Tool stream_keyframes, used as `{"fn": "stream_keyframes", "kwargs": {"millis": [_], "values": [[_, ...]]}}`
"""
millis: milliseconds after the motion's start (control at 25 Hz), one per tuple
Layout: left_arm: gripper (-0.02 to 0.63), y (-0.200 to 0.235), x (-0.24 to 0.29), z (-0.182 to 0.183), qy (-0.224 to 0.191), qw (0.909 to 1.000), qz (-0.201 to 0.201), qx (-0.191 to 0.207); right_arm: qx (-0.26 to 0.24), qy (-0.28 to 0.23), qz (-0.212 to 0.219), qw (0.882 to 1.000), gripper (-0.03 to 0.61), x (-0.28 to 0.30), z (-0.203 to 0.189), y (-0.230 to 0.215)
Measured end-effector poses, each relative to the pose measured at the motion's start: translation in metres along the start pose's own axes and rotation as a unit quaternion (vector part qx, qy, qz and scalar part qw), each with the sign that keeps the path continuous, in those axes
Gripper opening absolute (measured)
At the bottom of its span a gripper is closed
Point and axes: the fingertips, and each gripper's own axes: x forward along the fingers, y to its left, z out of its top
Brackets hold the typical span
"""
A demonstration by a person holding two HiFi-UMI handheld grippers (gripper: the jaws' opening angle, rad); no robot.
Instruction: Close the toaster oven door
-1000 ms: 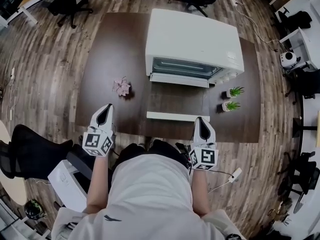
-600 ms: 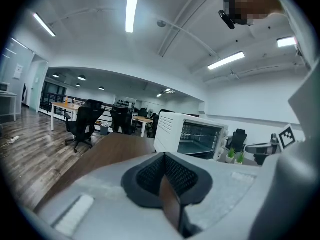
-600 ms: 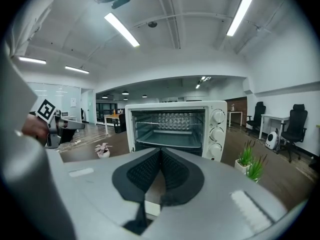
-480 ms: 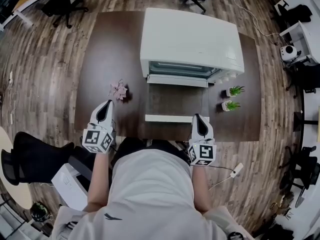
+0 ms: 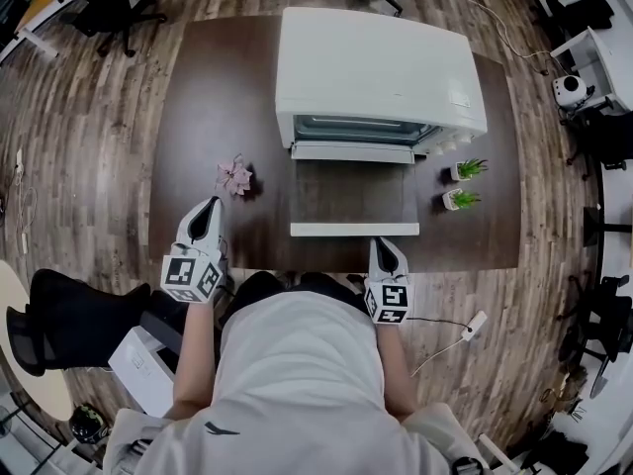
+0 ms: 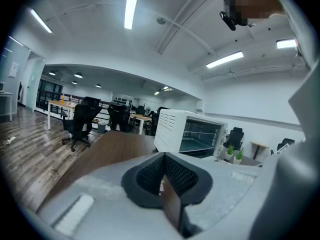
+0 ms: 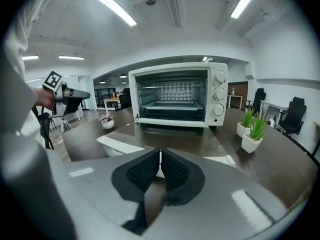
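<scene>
The white toaster oven (image 5: pixel 381 77) stands at the back of the dark table (image 5: pixel 223 97). Its glass door (image 5: pixel 354 191) lies folded down flat, the white handle bar (image 5: pixel 354 230) toward me. My right gripper (image 5: pixel 384 248) is shut and empty, just in front of the handle's right end and apart from it. In the right gripper view the oven (image 7: pixel 175 96) gapes open past the handle (image 7: pixel 120 145) and the closed pads (image 7: pixel 150 170). My left gripper (image 5: pixel 206 211) is shut on nothing over the table's front left; its view shows the oven (image 6: pixel 187 134) off to the right.
Two small potted plants (image 5: pixel 465 170) (image 5: pixel 457 199) stand right of the door. A pink flower (image 5: pixel 235 174) sits left of it. Office chairs (image 5: pixel 119 3) ring the table; a white box (image 5: pixel 143 364) and a cable (image 5: pixel 450 339) lie on the floor near me.
My right gripper has shifted a little left and back toward me, near the handle's right end. The left gripper has barely moved. The door stays down.
</scene>
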Motion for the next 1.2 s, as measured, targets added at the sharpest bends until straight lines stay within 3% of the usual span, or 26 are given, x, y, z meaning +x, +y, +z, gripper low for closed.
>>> {"fn": "stream_keyframes", "kwargs": {"millis": [240, 400, 520, 800, 1200], "values": [[0.003, 0.006, -0.001, -0.001, 0.002, 1.0, 0.0, 0.001, 0.006, 0.066, -0.001, 0.998, 0.048, 0.014, -0.045, -0.002], [0.003, 0.01, -0.002, -0.001, 0.004, 1.0, 0.001, 0.002, -0.006, 0.065, -0.008, 0.998, 0.049, 0.025, -0.048, -0.004], [0.003, 0.011, -0.004, -0.001, 0.005, 1.0, 0.002, 0.002, 0.012, 0.047, -0.021, 0.999, 0.044, 0.028, -0.037, -0.013], [0.003, 0.012, -0.006, 0.001, 0.003, 1.0, 0.006, 0.003, -0.017, -0.042, -0.036, 0.998, 0.023, 0.021, 0.034, -0.017], [0.003, 0.007, -0.005, 0.001, -0.002, 1.0, 0.002, -0.001, -0.055, -0.173, -0.031, 0.983, 0.021, 0.009, 0.152, -0.021]]}}
